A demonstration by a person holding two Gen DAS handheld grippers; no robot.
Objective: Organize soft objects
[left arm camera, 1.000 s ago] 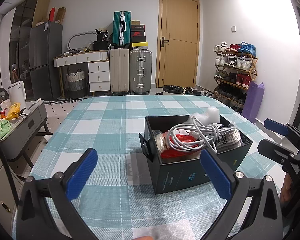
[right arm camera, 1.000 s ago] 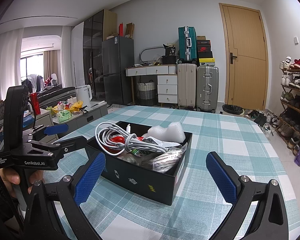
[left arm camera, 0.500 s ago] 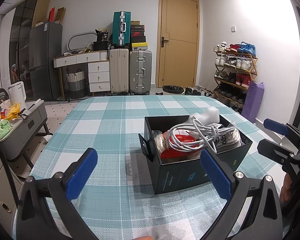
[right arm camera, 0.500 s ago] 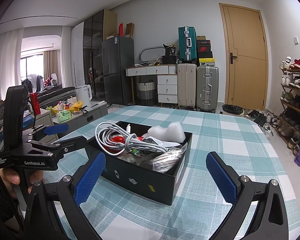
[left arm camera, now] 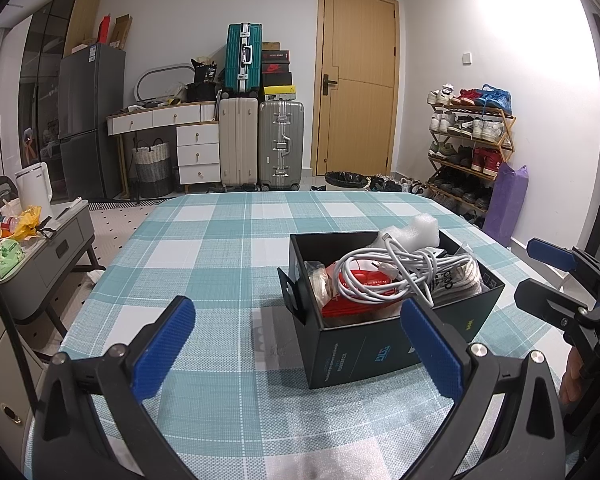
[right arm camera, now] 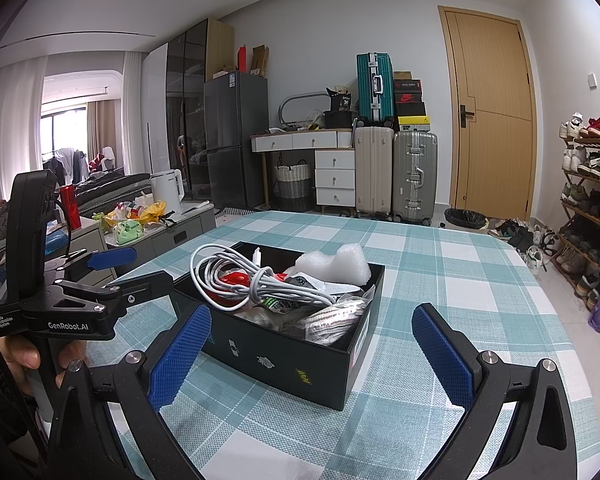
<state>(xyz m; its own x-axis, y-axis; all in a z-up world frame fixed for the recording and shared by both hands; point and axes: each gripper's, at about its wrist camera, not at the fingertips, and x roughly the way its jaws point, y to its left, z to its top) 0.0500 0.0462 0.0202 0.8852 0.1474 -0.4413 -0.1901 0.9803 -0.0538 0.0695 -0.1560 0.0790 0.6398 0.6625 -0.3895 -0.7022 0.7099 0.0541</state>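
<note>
- Checked teal-and-white cloth covers the counter [left arm camera: 204, 248]; suitcases, a wooden door and a shoe rack stand well behind it.
- On it I see the open black cardboard box [left arm camera: 384, 340], crammed with the soft things: a coiled white charging cable [left arm camera: 392, 276] on top, a white foam chunk [left arm camera: 420, 228] at the far side, a red packet [left arm camera: 360, 284] beneath the cable, crinkled clear wrappers [right arm camera: 332, 320] towards one end.
- My left claw [left arm camera: 300, 352] is spread wide, empty, hovering short of the box; my right claw [right arm camera: 312, 356] is likewise spread, nothing between its blue pads, the box ahead of it.
- Risk, as I judge it: the cable loops over the red packet, so pulling either may drag out the other, or spill the wrappers.
- The box looks light; a one-sided tug could slide or tip it unless the other claw steadies its wall.
- The foam sits loose and high, so a brush could knock it onto the cloth.
</note>
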